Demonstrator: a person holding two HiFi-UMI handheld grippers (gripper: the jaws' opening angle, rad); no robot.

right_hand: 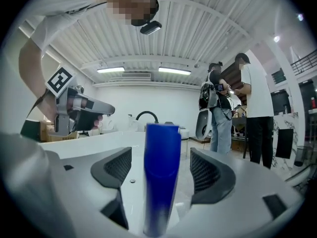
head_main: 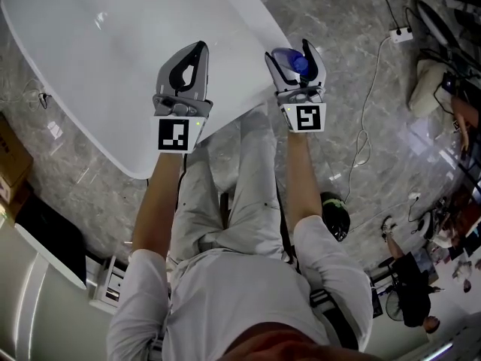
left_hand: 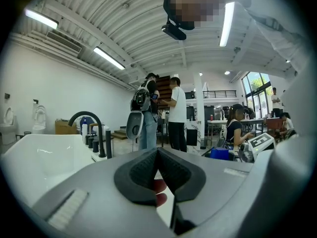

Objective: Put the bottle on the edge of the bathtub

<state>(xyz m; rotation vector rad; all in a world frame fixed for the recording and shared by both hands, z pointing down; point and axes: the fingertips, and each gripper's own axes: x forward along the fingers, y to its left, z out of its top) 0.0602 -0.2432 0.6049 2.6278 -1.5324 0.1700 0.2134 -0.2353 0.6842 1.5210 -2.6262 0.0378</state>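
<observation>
A blue bottle [head_main: 301, 64] stands upright at the right edge of the white bathtub [head_main: 225, 89]. My right gripper [head_main: 297, 55] is around it, jaws open, with a gap on each side between bottle and pads. In the right gripper view the bottle [right_hand: 161, 148] rises blue and blurred between the two dark pads [right_hand: 116, 167], on the tub's rim [right_hand: 99, 143]. My left gripper [head_main: 197, 51] hovers over the tub's near rim, shut and empty. In the left gripper view its pads [left_hand: 143, 175] meet in a point, with the tub [left_hand: 39, 157] beyond.
A black arched faucet [left_hand: 91, 128] and small bottles stand on the tub's far rim. Two people [left_hand: 173, 113] stand further off, another sits at a table. White cables and a power strip [head_main: 400, 34] lie on the marble floor to the right. A cardboard box [head_main: 11, 164] is left.
</observation>
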